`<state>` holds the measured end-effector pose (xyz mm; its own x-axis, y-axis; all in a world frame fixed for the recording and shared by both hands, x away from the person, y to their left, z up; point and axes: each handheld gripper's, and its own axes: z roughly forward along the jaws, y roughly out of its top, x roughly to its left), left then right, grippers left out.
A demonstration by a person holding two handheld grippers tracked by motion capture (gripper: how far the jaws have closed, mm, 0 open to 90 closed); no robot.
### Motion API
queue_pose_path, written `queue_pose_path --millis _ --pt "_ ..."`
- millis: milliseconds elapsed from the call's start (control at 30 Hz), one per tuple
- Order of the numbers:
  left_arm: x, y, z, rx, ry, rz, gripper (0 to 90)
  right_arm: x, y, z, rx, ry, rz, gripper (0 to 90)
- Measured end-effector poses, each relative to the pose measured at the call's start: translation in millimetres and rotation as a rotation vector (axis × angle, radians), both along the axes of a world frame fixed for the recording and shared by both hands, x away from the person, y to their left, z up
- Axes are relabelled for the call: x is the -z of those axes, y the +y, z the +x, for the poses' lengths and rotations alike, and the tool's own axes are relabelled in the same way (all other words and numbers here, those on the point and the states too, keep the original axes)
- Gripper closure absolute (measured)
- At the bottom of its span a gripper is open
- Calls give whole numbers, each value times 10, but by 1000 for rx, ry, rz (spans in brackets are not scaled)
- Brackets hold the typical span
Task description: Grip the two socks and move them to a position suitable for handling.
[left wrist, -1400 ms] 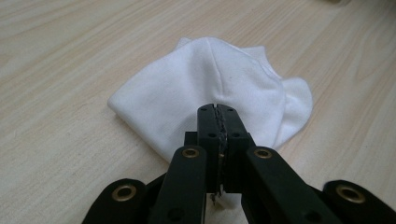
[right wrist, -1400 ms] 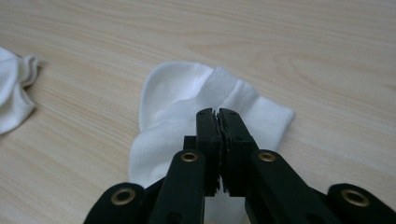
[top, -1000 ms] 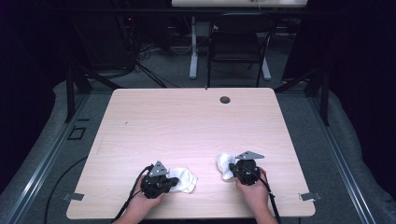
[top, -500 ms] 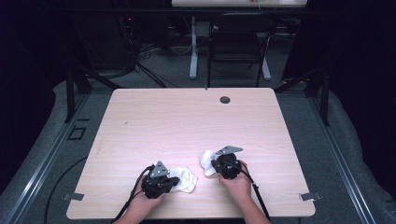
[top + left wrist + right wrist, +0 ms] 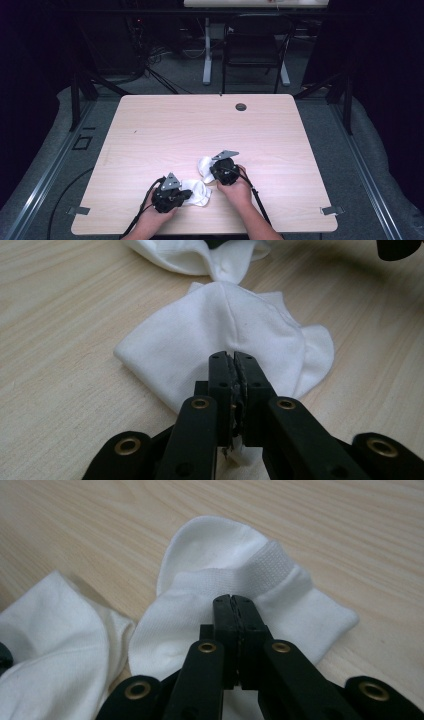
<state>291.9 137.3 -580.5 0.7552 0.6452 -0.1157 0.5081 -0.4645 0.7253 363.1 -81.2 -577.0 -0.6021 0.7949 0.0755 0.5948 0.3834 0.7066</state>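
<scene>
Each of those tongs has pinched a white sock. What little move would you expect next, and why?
Probably bring the right tongs the last bit toward the left, laying the right sock onto the left sock. Both tongs are shut on fabric, and the socks lie nearly touching on the table, so pairing them looks likely.

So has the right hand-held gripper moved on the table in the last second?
Yes. In the high view the right hand-held gripper, shut on a white sock, has slid left, farther from the table's right edge and closer to the left hand-held gripper.
</scene>
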Motion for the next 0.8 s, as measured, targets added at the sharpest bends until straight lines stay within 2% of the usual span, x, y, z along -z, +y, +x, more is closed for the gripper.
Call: queue_pose_path --millis 133,267,333,367,567,600,733,800 --pt "1 1 -1 1 0 -2 867 -3 53 36 -9 -5 -15 899" --pt "-6 6 4 1 7 -11 849 -36 31 36 8 -6 7 849" --pt "-17 6 1 1 10 -14 843 -77 11 -1 21 -29 36 831" --pt "-27 4 -1 3 10 -14 836 -129 -13 -29 13 -27 24 823" --pt "-146 -27 -30 3 -17 -28 792 -331 -165 -315 -20 -97 20 806" --pt "-177 -38 -32 3 -30 -30 781 -348 -199 -372 -28 -104 27 803" --pt "-221 -110 -26 1 -33 -42 707 -351 -333 -583 -41 -106 30 787" --pt "-214 -163 -22 0 -35 -33 670 -333 -393 -659 -36 -97 56 782"
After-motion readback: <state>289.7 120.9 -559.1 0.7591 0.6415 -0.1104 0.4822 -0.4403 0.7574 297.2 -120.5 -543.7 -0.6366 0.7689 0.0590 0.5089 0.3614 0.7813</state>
